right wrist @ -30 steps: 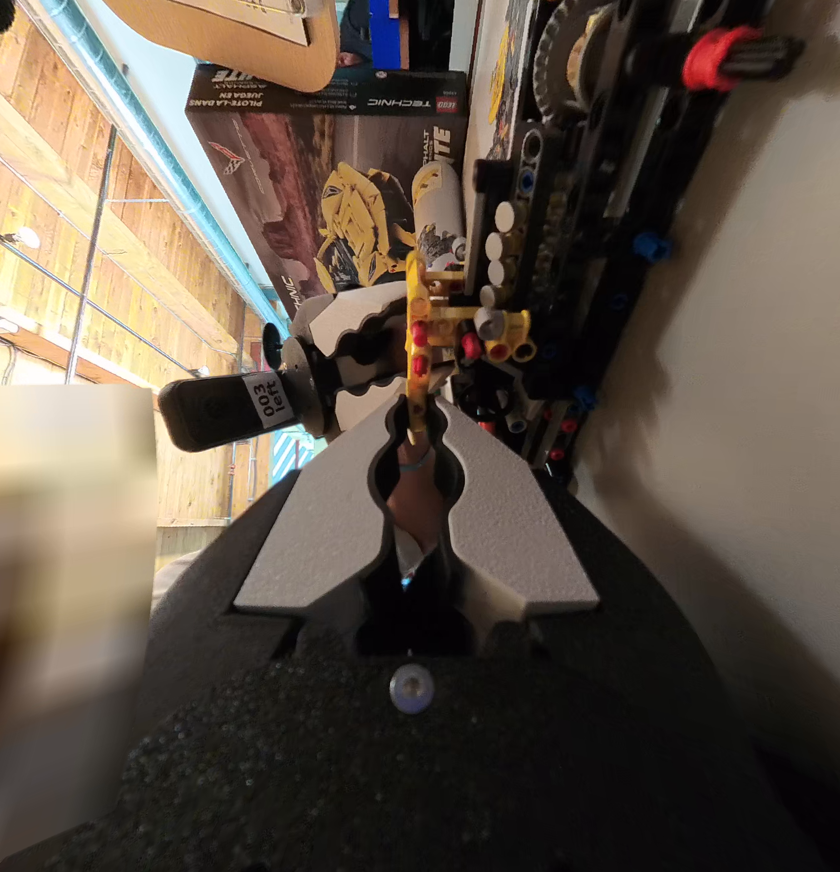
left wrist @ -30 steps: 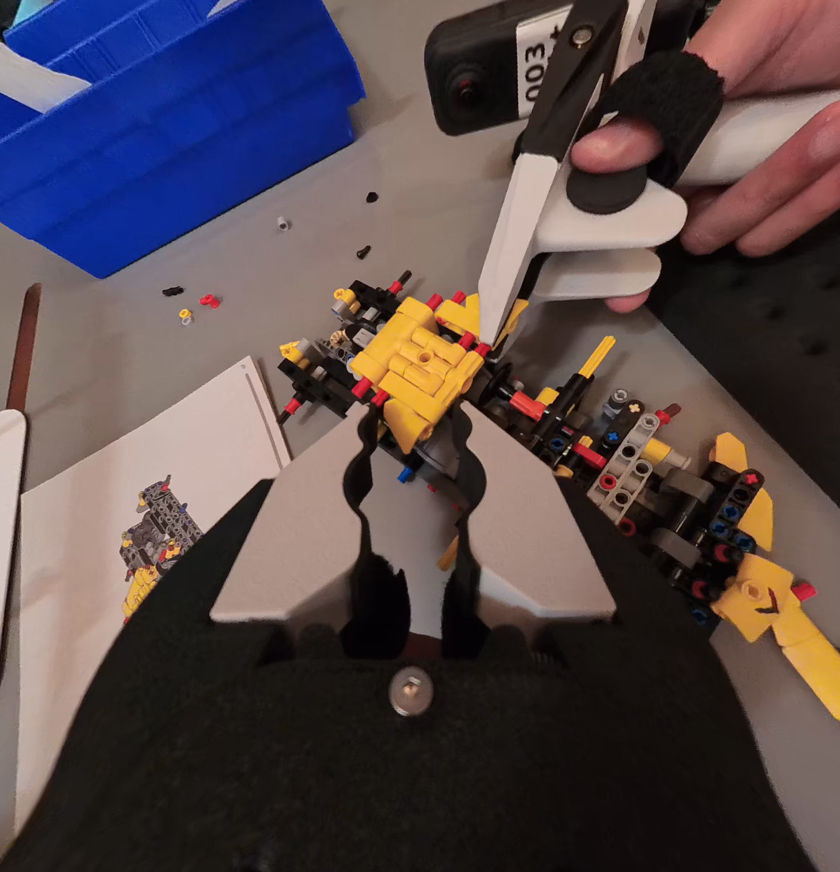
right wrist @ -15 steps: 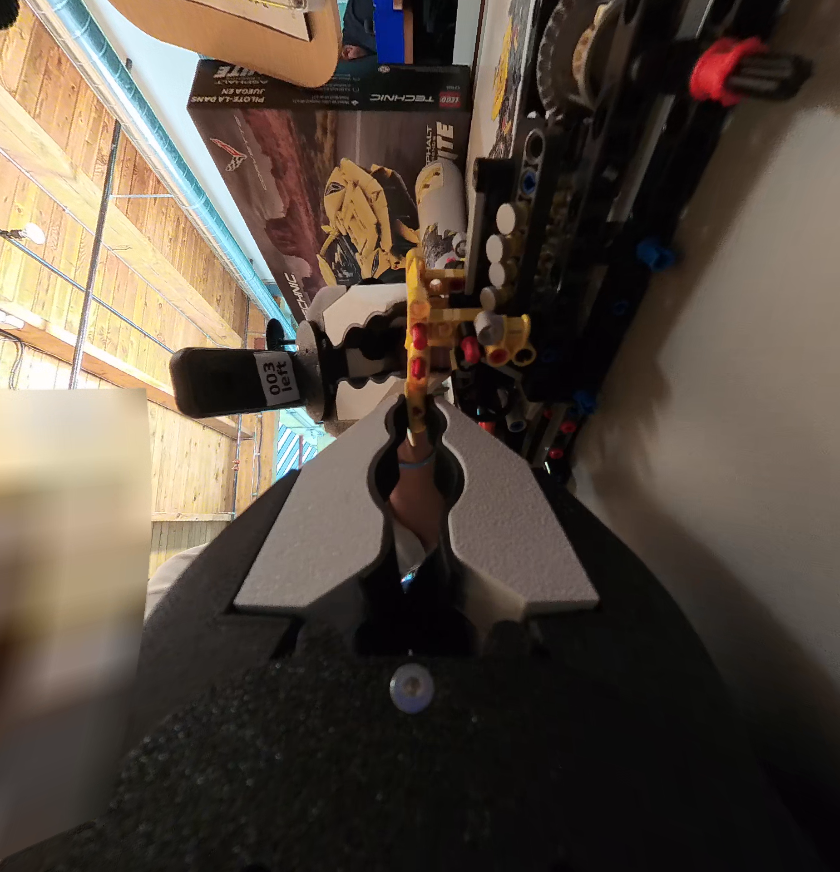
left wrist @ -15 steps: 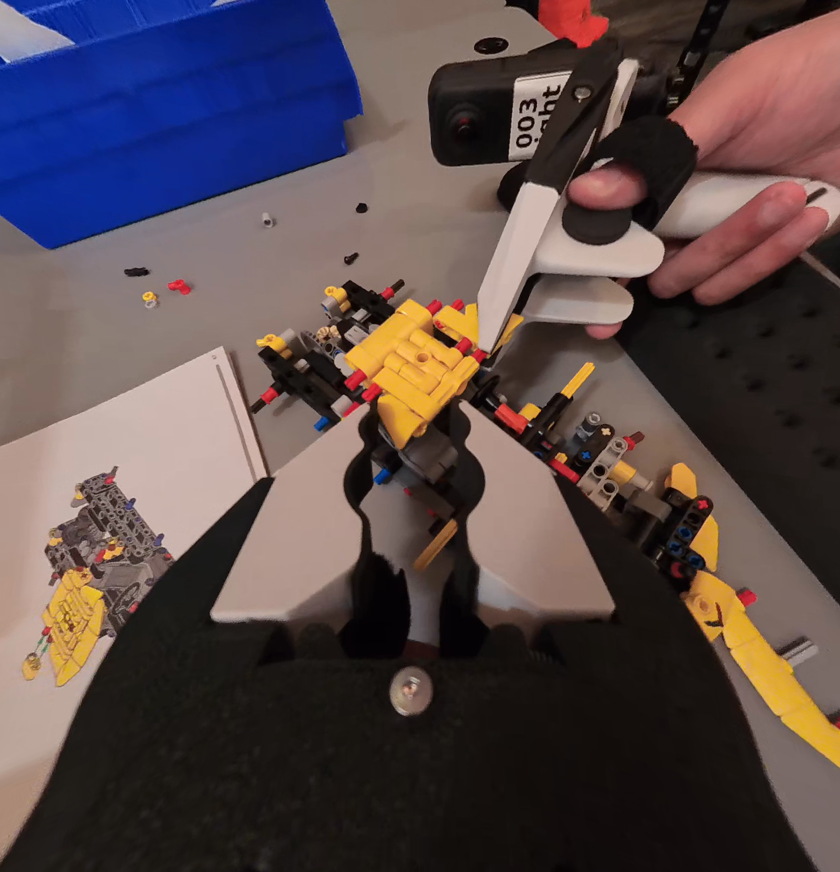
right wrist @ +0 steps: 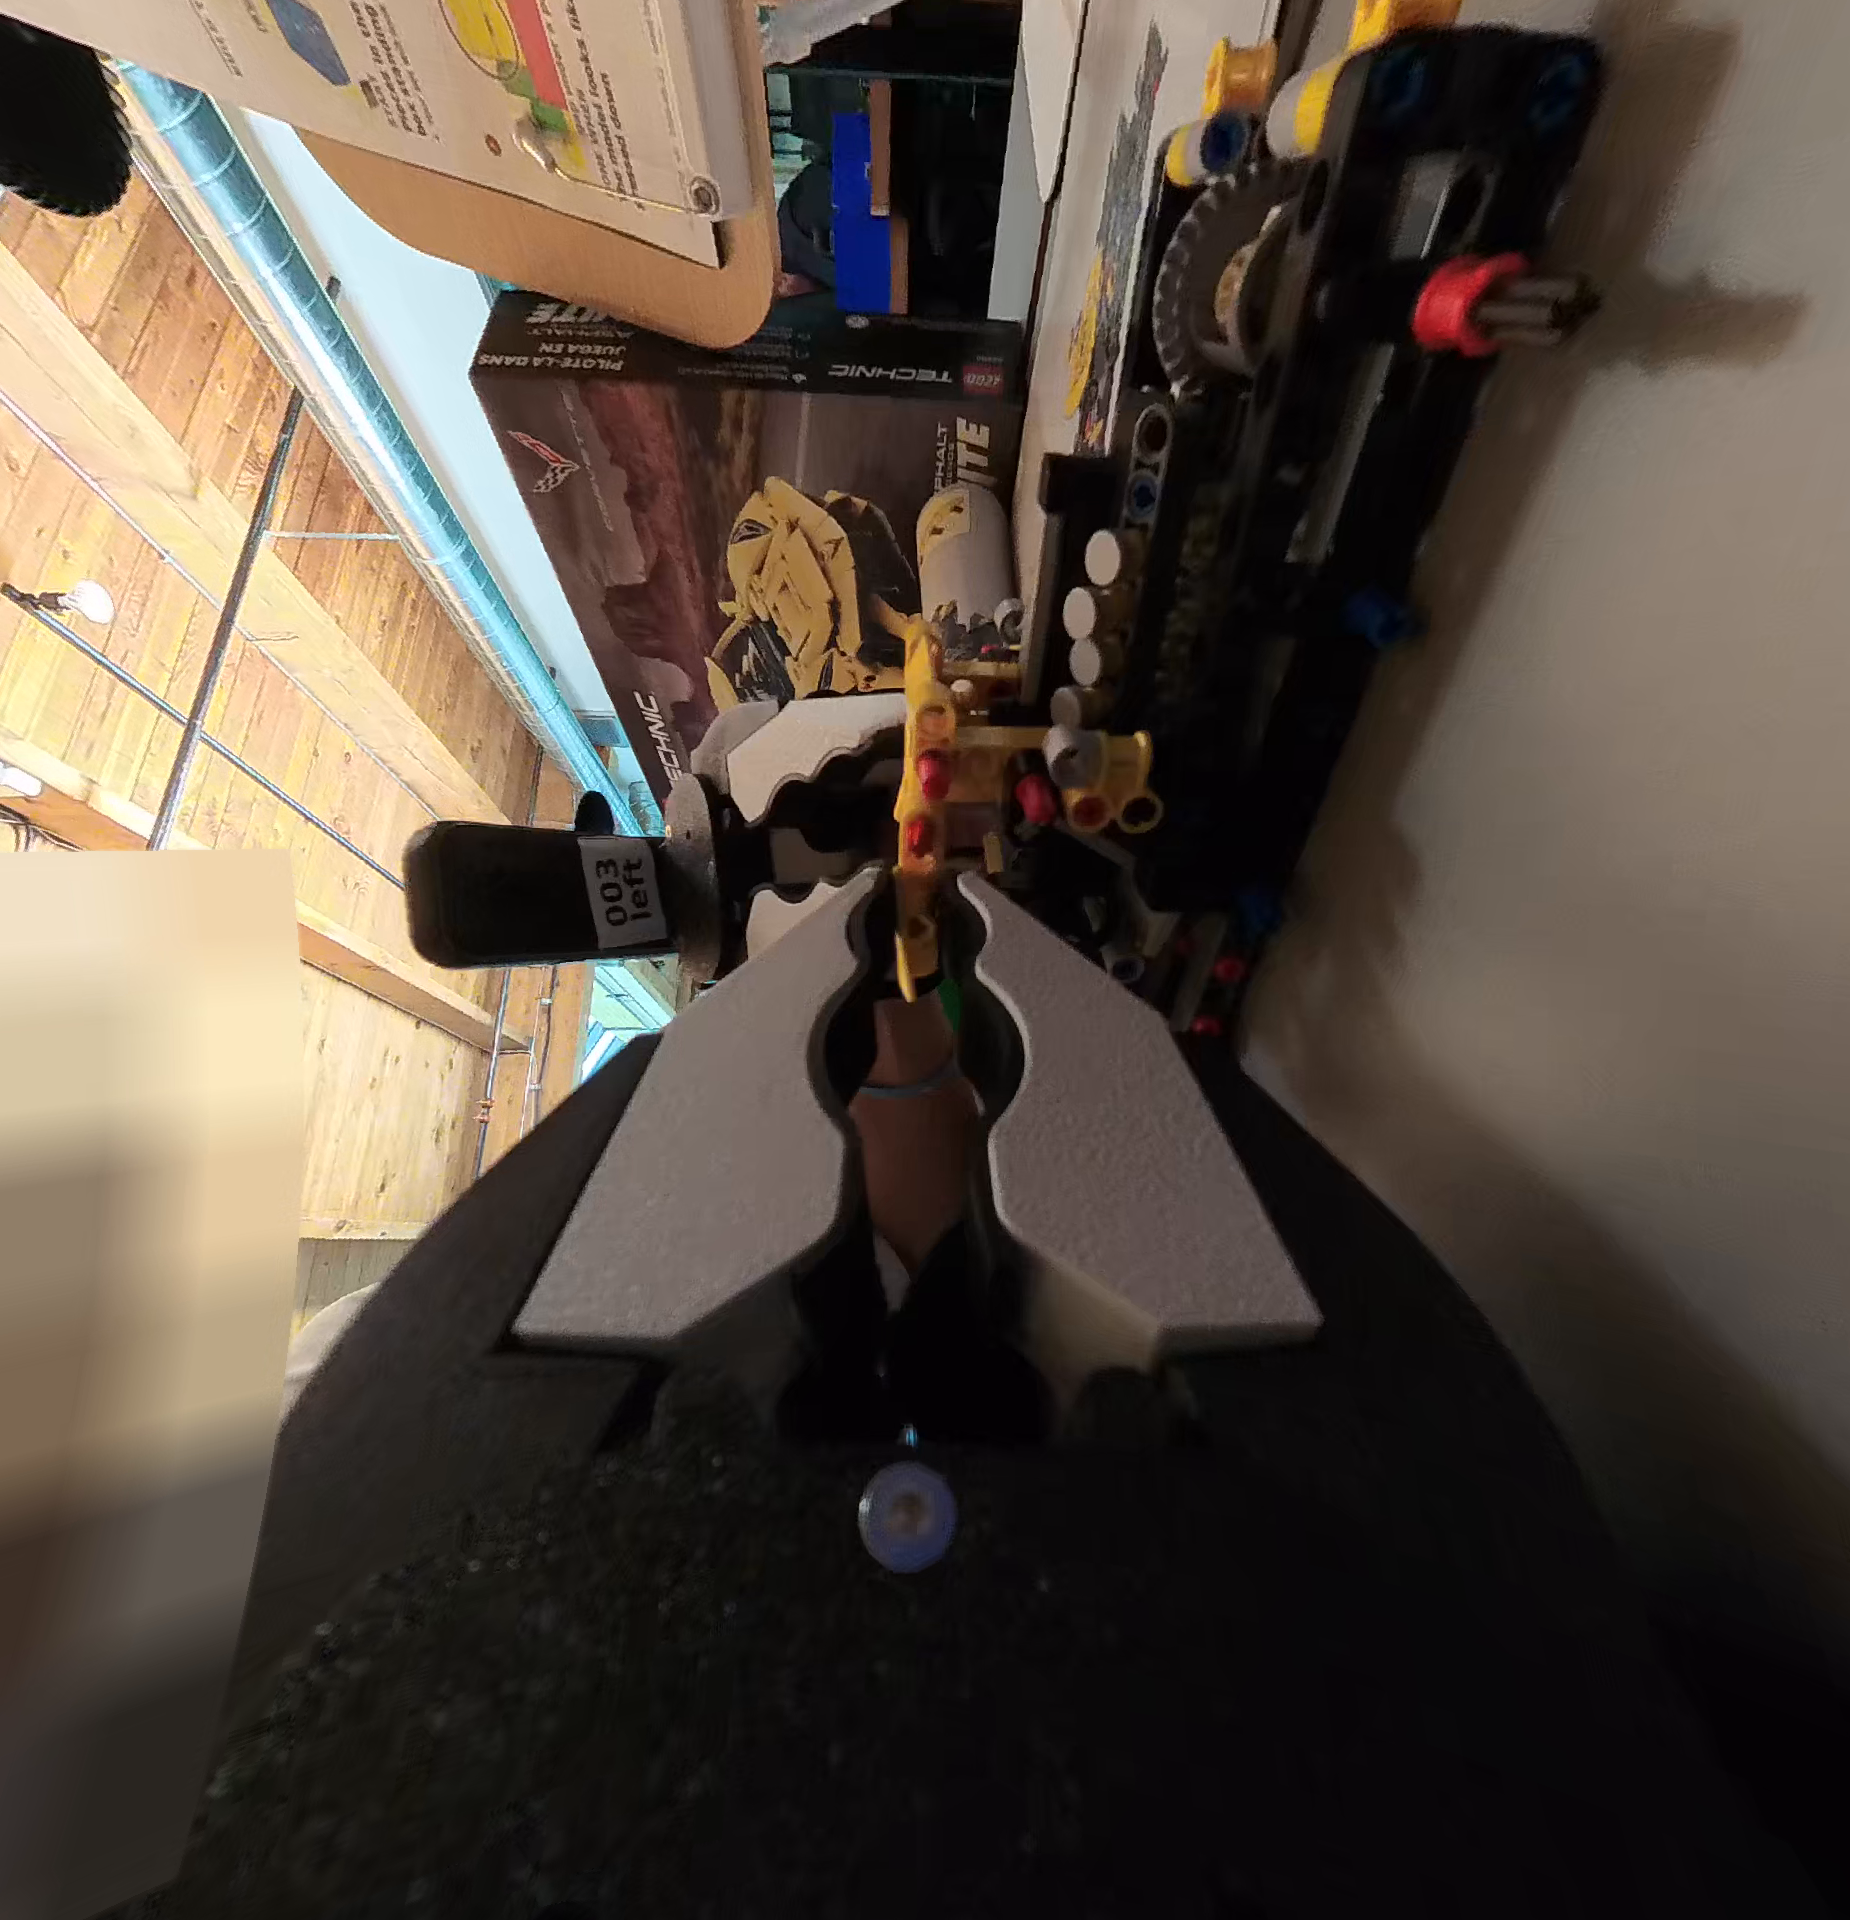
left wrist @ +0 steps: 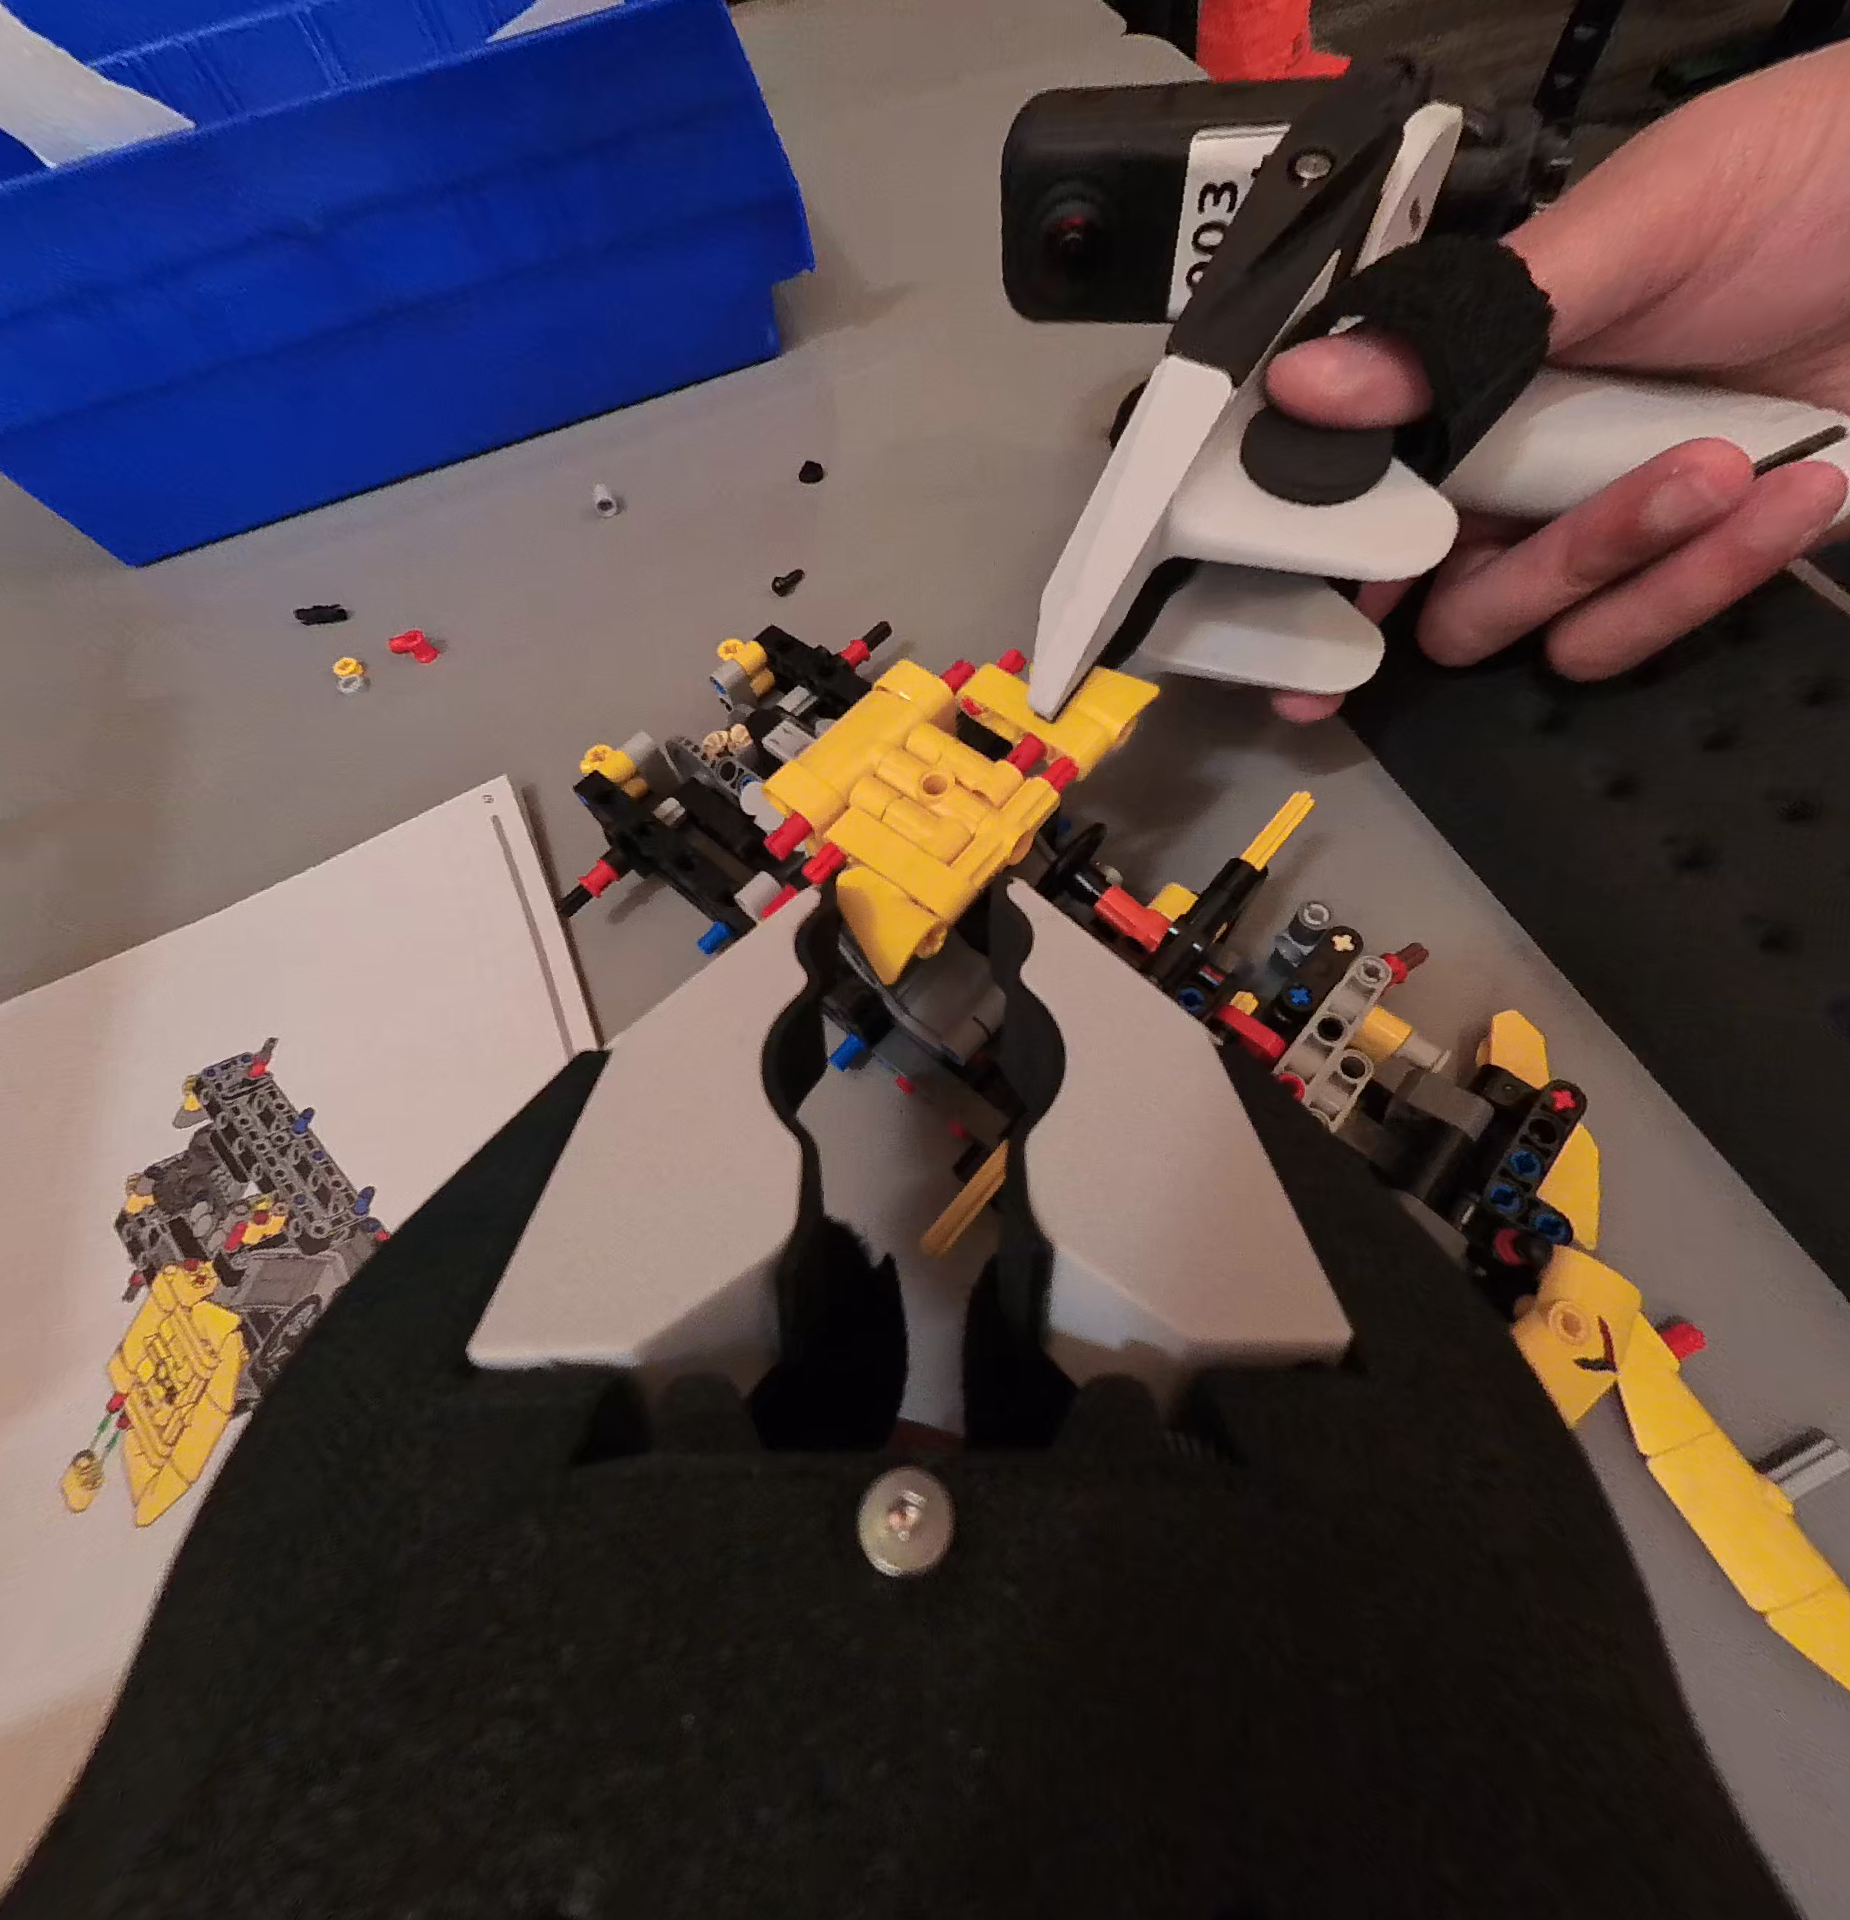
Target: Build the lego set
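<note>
Left gripper fingers clamp the model steady (likely bracing) while right gripper fingers pinch its yellow panel.

A workshop or lab bench. The grey table adjoins a black perforated board and carries a blue parts bin and an open instruction booklet. Beyond it show bare timber walls, a metal duct, a hanging bulb and a clipboard.
</note>
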